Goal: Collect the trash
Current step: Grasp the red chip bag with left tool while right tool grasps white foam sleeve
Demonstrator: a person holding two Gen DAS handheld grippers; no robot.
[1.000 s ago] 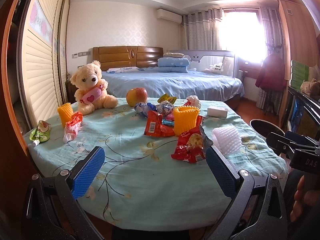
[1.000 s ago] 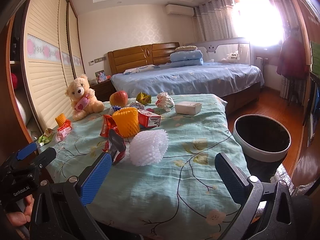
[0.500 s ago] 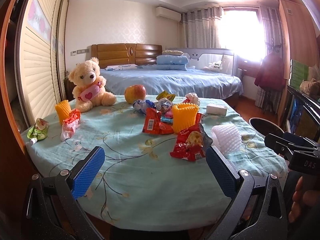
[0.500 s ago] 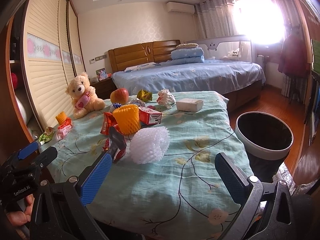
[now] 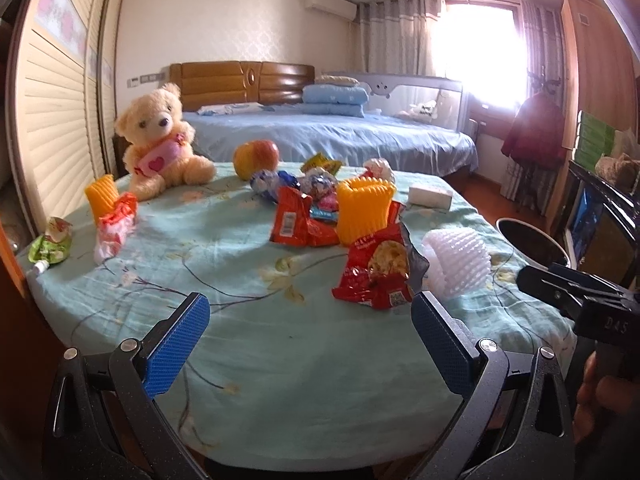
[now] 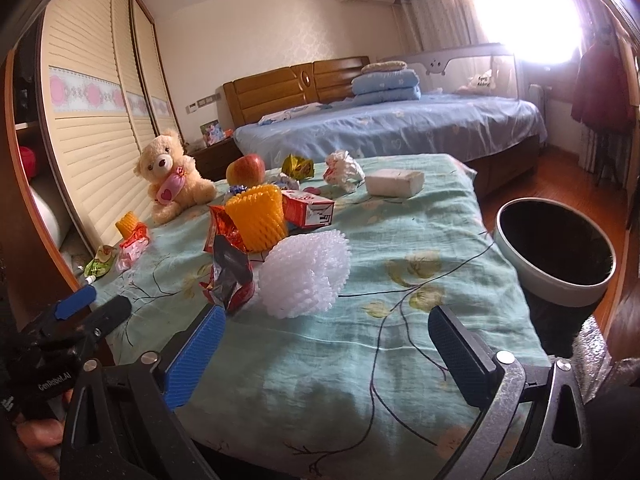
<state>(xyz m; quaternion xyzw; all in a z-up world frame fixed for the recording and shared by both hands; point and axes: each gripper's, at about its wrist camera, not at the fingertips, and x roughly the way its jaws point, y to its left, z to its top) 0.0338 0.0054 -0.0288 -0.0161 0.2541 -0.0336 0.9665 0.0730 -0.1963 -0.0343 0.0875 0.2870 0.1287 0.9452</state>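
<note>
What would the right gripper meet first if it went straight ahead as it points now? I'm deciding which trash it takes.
Probably the white foam fruit net: it lies just ahead of the open right gripper, slightly left of centre. Depth is unclear, so it might skim the tablecloth first.

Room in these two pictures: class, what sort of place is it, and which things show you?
A home bedroom, most likely. A made bed with stacked pillows stands behind the table, louvred wardrobe doors line one wall, and curtains hang at the window.

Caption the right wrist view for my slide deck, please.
Open right gripper faces white foam net and wrappers on the table, bin to its right.
</note>
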